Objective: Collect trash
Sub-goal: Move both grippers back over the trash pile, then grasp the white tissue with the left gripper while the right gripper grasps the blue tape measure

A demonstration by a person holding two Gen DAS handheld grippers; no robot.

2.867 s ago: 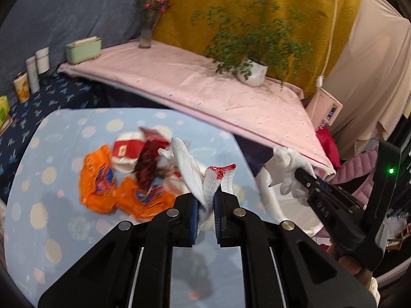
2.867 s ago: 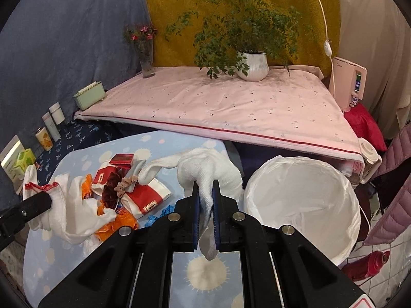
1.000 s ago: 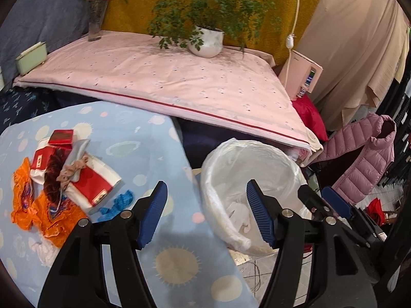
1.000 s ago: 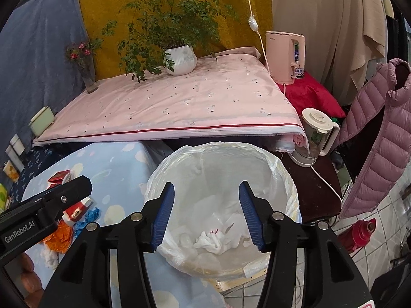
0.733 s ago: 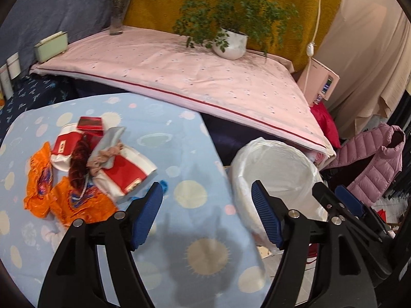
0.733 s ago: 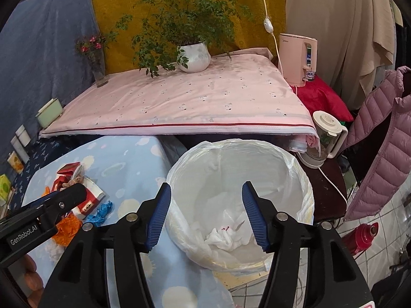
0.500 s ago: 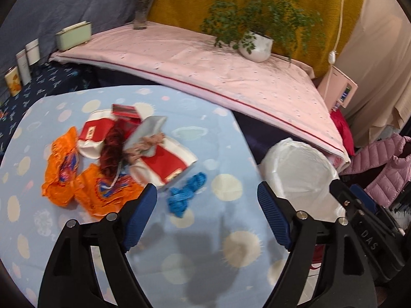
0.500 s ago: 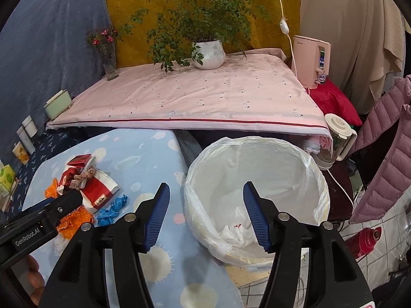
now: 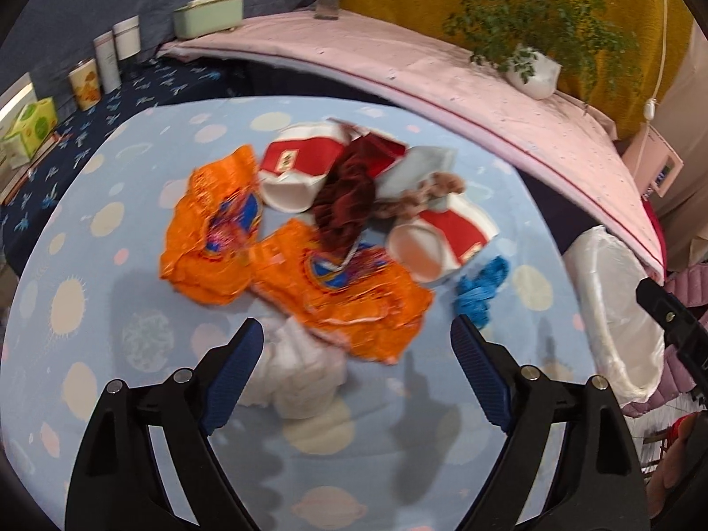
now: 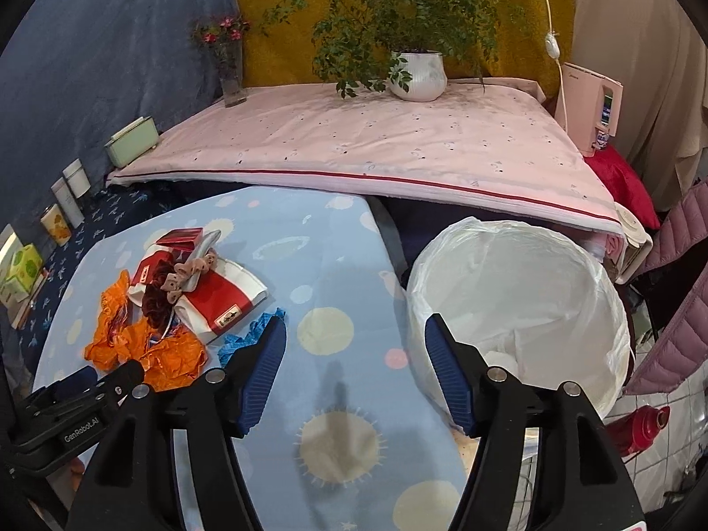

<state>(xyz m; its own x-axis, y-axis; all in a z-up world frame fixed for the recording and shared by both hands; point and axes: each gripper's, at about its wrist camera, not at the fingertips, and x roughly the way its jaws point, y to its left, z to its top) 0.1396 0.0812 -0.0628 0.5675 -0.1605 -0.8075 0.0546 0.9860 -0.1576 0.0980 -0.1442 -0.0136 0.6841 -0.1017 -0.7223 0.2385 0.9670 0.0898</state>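
A heap of trash lies on the light blue dotted table (image 9: 88, 332): orange wrappers (image 9: 336, 296), two red-and-white paper cups (image 9: 442, 239), a dark red scrap (image 9: 347, 203), a blue scrap (image 9: 480, 285) and a crumpled white tissue (image 9: 305, 367). My left gripper (image 9: 356, 367) hangs over the near edge of the heap, jaws opening, nothing gripped; the tissue lies below them. My right gripper (image 10: 354, 363) hovers over the table edge beside the white-lined bin (image 10: 517, 305), jaws opening and empty. The heap (image 10: 177, 305) lies to its left.
A pink-covered bench (image 10: 376, 141) with a potted plant (image 10: 416, 71) and a flower vase (image 10: 232, 75) stands behind the table. Tins and boxes (image 9: 84, 84) line the dark blue surface at left. A pink appliance (image 10: 593, 106), a red flask (image 10: 641, 429) and a pink jacket (image 10: 681, 309) sit right.
Both grippers let white tissues go into the bin and swung left from it. My left gripper now sits low over the trash heap, jaws wider. My right gripper's jaws also widened.
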